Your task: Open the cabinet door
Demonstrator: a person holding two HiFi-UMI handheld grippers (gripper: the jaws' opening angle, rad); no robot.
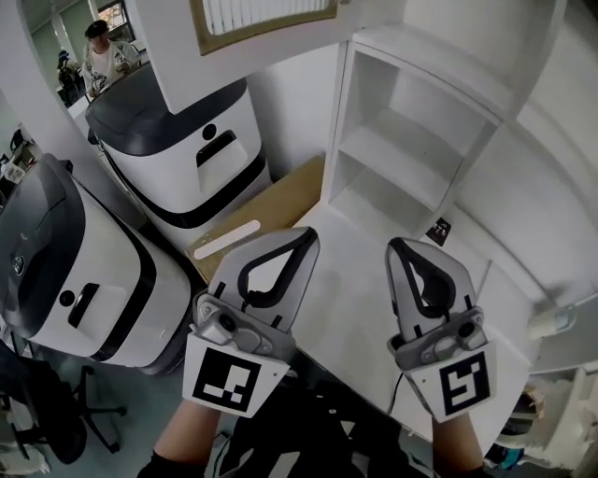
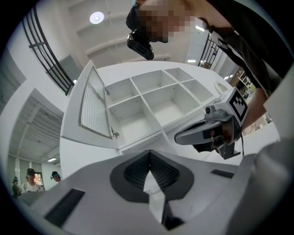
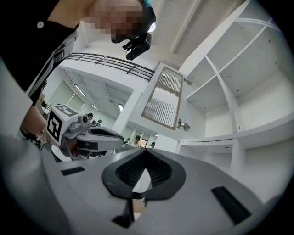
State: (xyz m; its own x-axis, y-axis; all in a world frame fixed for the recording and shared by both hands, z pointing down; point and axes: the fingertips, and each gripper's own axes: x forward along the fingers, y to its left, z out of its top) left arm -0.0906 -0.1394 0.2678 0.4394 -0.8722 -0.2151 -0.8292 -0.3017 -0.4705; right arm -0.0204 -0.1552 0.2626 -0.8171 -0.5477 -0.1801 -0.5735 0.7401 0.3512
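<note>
Head view: both grippers sit low in the frame, side by side over a white bench [image 1: 348,313], tips aimed toward 12 o'clock. The left gripper [image 1: 302,241] has its fingers pressed together with nothing between them, and its own view [image 2: 149,154] shows the same thing: tips meeting, just an empty gap behind them. Same deal with the right gripper [image 1: 400,248], fingers pressed together on nothing [image 3: 146,154]. They're apart from each other, and neither one touches the cabinet.

The cabinet [image 1: 342,121] is up at about 1 o'clock, white, with bare open compartments. The cabinet door [image 1: 266,17] is at 12 o'clock, already swung out wide. It's a framed panel with ribbed glass. From the left gripper view the door [image 2: 94,108] stands off at 10 o'clock, left of the compartments, and the other gripper pokes in from 3 o'clock.

Two white-and-black machines [image 1: 192,154] fill the 9 to 10 o'clock side, with a brown cardboard sheet [image 1: 285,198] between them and the cabinet
</note>
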